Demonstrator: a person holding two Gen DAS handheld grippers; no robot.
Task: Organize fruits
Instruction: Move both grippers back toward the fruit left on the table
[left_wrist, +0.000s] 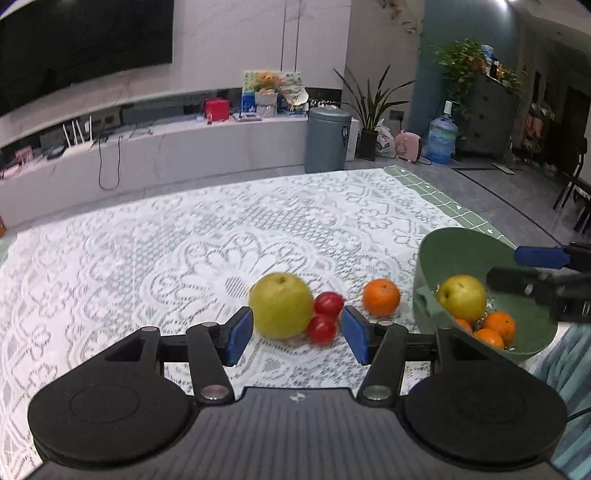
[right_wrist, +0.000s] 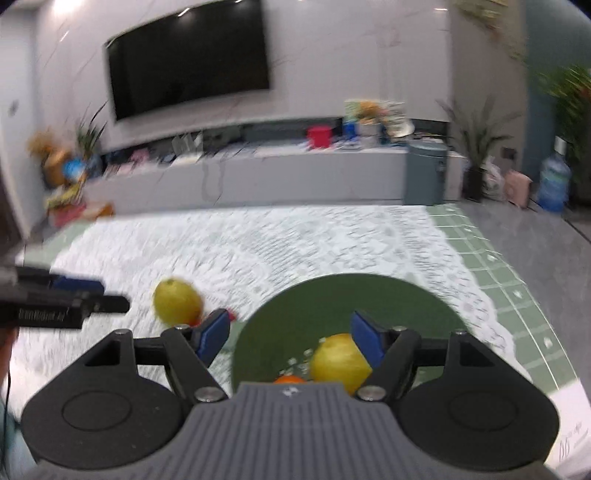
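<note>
Both grippers gape, nothing held. Left gripper (left_wrist: 297, 334) cam shows orange (left_wrist: 381, 297) mid-table; right gripper (right_wrist: 290, 338) cam mostly green bowl (right_wrist: 332, 295) at table's right edge.

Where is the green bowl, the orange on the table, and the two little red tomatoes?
green bowl (left_wrist: 436, 258): left wrist view, inner wall.
orange (left_wrist: 381, 297): left wrist view, middle.
red tomatoes (left_wrist: 328, 303): left wrist view, upper one.
</note>
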